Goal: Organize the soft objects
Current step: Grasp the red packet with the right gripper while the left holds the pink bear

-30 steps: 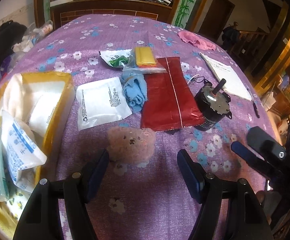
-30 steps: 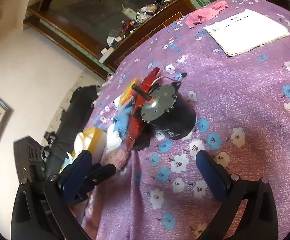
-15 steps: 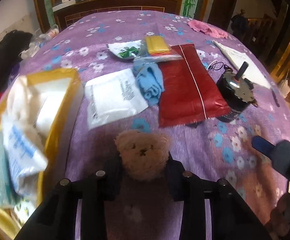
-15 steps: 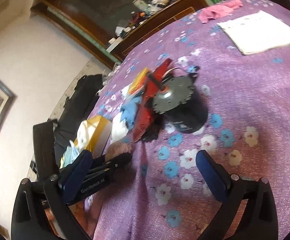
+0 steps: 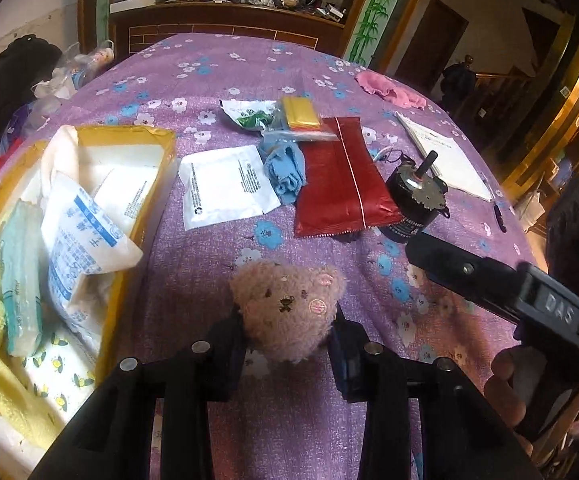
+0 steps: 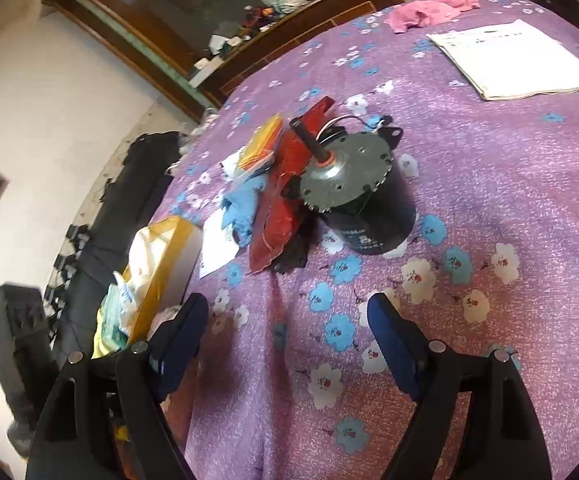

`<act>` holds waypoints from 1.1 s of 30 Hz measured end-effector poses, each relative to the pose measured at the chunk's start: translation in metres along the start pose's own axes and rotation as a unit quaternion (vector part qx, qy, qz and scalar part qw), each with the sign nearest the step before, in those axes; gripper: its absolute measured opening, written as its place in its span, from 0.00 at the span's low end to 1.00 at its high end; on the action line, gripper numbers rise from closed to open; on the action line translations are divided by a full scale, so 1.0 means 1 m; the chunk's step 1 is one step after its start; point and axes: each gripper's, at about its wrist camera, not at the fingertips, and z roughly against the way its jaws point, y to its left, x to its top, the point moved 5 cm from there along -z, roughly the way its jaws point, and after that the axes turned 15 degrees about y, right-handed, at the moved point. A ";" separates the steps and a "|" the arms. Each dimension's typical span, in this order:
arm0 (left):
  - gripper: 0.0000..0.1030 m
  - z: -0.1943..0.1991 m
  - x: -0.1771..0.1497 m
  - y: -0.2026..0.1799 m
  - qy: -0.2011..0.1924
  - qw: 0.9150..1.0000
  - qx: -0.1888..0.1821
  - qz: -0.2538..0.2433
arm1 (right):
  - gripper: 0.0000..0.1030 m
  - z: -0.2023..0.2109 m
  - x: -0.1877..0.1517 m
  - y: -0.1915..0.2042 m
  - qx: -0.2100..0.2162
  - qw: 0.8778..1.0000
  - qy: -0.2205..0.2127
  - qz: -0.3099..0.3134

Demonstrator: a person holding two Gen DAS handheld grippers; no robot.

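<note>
My left gripper (image 5: 287, 344) is shut on a small pink teddy bear (image 5: 287, 308), held just above the purple flowered tablecloth (image 5: 217, 76). A yellow-rimmed box (image 5: 145, 184) with soft packets and cloths stands to its left. A blue cloth (image 5: 283, 168) and a pink cloth (image 5: 389, 90) lie farther off. My right gripper (image 6: 285, 332) is open and empty over the tablecloth (image 6: 489, 184), in front of a black motor (image 6: 363, 204). It also shows in the left wrist view (image 5: 489, 280) at the right.
On the table lie a white packet (image 5: 225, 186), a red packet (image 5: 341, 184), a yellow packet (image 5: 299, 114), a green-printed bag (image 5: 249, 114), the black motor (image 5: 415, 206), white papers (image 5: 445, 152) and a pen (image 5: 497, 210). A cluttered wooden cabinet stands behind.
My left gripper closed on the teddy bear, which lay between its open jaws a second ago, and lifted it a little. The right gripper shifted slightly and stayed open.
</note>
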 end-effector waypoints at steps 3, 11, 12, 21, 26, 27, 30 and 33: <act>0.36 0.002 -0.003 0.002 0.000 1.000 -0.001 0.003 | 0.79 -0.005 0.005 0.002 -0.028 1.000 0.004 0.004; 0.36 0.011 -0.003 0.011 -0.010 1.000 -0.003 0.011 | 0.77 -0.024 0.023 0.014 -0.048 0.999 0.015 0.004; 0.36 0.012 -0.003 0.012 -0.012 1.000 -0.003 0.013 | 0.73 -0.026 0.025 0.016 -0.049 0.999 0.018 0.004; 0.36 0.011 -0.004 0.017 -0.011 1.000 -0.008 0.024 | 0.30 -0.045 0.036 0.023 -0.091 0.996 0.002 0.019; 0.36 0.012 -0.004 0.016 -0.012 1.000 -0.004 0.025 | 0.19 -0.043 0.035 0.027 -0.093 0.995 -0.008 0.033; 0.36 0.013 -0.004 0.016 -0.012 1.000 -0.003 0.026 | 0.18 -0.042 0.033 0.026 -0.086 0.996 -0.007 0.032; 0.36 0.017 -0.005 0.015 -0.013 1.000 0.000 0.022 | 0.13 -0.038 0.024 0.024 -0.045 0.999 0.009 0.025; 0.36 0.020 -0.005 0.015 -0.018 1.000 -0.001 0.024 | 0.13 -0.032 0.009 0.026 -0.034 0.999 0.012 0.029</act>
